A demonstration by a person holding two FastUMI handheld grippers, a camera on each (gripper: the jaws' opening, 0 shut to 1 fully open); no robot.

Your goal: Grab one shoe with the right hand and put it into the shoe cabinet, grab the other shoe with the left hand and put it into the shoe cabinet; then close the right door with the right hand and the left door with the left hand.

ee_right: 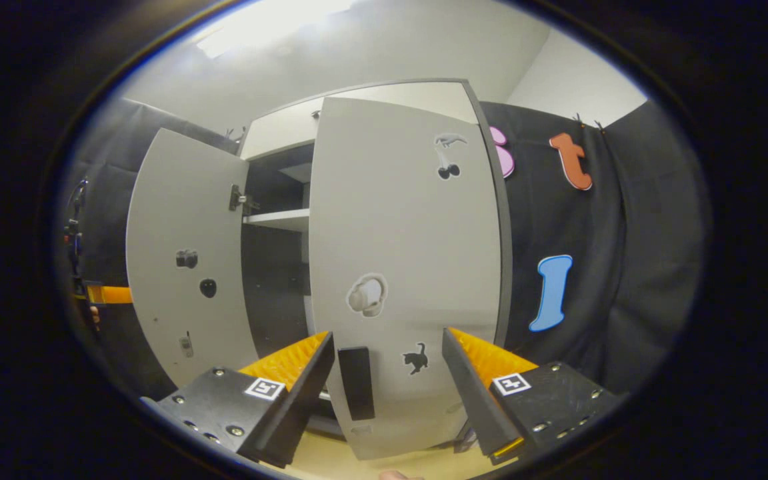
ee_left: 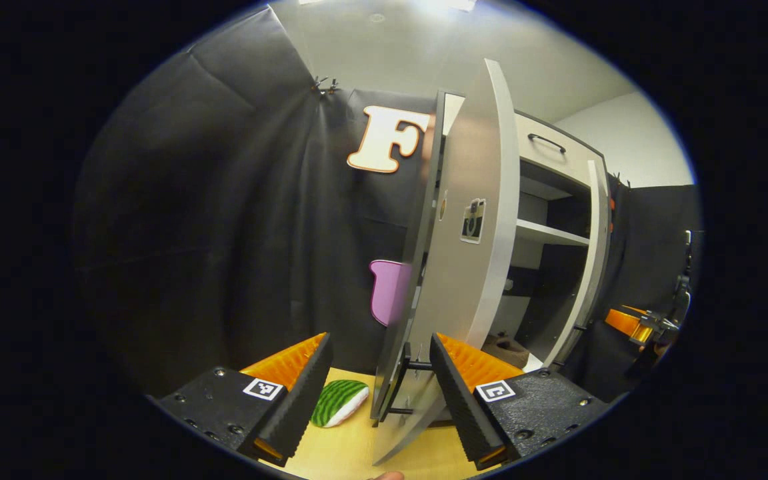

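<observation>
Closing time for the doors, judging by how things sit. Down at the bottom of the left gripper view, the left gripper (ee_left: 381, 390) is spread wide with nothing gripped, and the edge of the pale grey left door (ee_left: 474, 267) stands between its fingers without either one pressing on it. Same deal in the right gripper view: the right gripper (ee_right: 391, 393) is wide open and holding nothing, with the pale grey right door (ee_right: 404, 267) and its dark bar handle (ee_right: 356, 382) just ahead at the lower middle.

Further in, the tall grey shoe cabinet (ee_left: 561, 163) shows a white shelf (ee_left: 551, 233) at right of centre, and low down there's a brownish lump that might be a shoe (ee_left: 507, 348), though it's too dim to be sure. So the shoes look done; both doors remain ajar. Off to the lower left, a green striped watermelon-slice toy (ee_left: 339, 402) lies on the tan floor. The cabinet's bottom compartment is mostly hidden behind the doors.
</observation>
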